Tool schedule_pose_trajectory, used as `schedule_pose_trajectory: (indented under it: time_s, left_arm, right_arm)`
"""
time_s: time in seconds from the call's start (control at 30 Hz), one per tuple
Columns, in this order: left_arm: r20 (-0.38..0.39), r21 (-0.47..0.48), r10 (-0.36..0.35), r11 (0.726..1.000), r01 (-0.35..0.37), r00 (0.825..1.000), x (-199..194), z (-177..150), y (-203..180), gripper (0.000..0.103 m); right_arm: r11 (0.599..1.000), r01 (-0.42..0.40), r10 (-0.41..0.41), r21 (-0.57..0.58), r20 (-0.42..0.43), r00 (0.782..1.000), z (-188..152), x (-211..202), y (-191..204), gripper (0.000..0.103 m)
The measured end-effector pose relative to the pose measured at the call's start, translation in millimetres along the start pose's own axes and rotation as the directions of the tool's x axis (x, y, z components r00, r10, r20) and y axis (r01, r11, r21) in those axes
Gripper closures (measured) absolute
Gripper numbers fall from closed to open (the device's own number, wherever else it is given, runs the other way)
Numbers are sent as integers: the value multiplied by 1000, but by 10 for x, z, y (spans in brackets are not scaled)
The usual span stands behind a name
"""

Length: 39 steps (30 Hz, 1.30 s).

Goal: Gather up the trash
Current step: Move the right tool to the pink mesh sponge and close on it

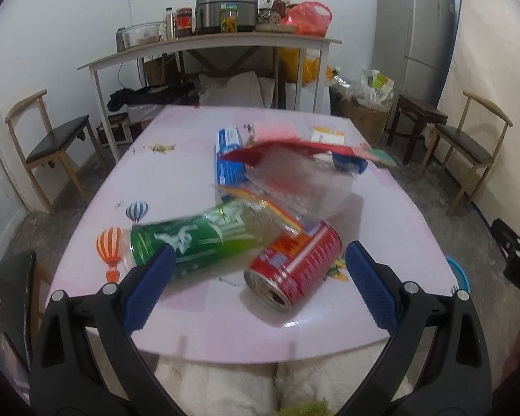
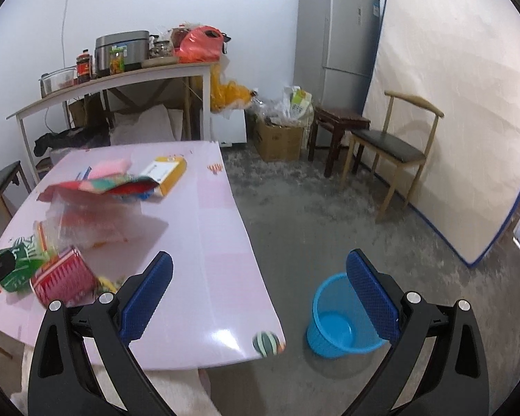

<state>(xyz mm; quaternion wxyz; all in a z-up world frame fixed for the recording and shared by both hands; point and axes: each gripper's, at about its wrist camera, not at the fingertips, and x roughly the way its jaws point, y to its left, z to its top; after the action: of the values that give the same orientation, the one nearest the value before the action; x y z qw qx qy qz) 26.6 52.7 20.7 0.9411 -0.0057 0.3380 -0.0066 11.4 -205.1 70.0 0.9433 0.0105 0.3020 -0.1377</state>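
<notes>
Trash lies on the pink table (image 1: 190, 326): a green bottle (image 1: 190, 239), a red can (image 1: 294, 267) on its side, a clear plastic wrapper (image 1: 305, 183), a blue box (image 1: 228, 156) and a red packet (image 1: 287, 150). My left gripper (image 1: 258, 291) is open, its fingers either side of the can and bottle, a little short of them. My right gripper (image 2: 260, 298) is open and empty over the table's right edge (image 2: 246, 242). The blue bin (image 2: 336, 322) stands on the floor to the right. The can (image 2: 64, 277) and the bottle (image 2: 20, 263) show at left in the right wrist view.
A yellow box (image 2: 166, 173) and a pink sponge (image 2: 109, 166) lie at the table's far side. Wooden chairs (image 1: 52, 145) stand left and right (image 2: 395, 145). A cluttered side table (image 1: 208, 45), a fridge (image 2: 336, 38) and a mattress (image 2: 450, 104) stand behind.
</notes>
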Motion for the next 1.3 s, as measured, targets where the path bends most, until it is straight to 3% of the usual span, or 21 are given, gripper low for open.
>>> schedule_pose_trajectory:
  time_s: [0.5,0.67,0.8,0.97,1.2,1.3]
  left_arm:
    - [36,-36,-66,997,67,997,243,404,590,8]
    - [43,-78,-124,989,127,991,344,442,769,8]
    - [77,-108,-200,972,207,977,402,478,931,8]
    - [108,-158,-255,950,270,961,475,516,1141,8]
    - [123,-188,-236,948,256,964,580,633,1338,8]
    - [119,-202,-231,947,252,966,639,696,1417,8]
  right_arm:
    - [995,-71,68,68,41,997,600,201,111,5]
    - [989,-119,116,83,37,993,777,278,194,5]
    - [981,-172,172,91,12,985,945,379,280,5]
    - [958,-254,261,132,-40,965,1119,570,373,5]
    - [934,-313,335,169,-122,934,1348,909,522,5]
    - [909,-358,395,215,-165,904,1408,1120,555,5]
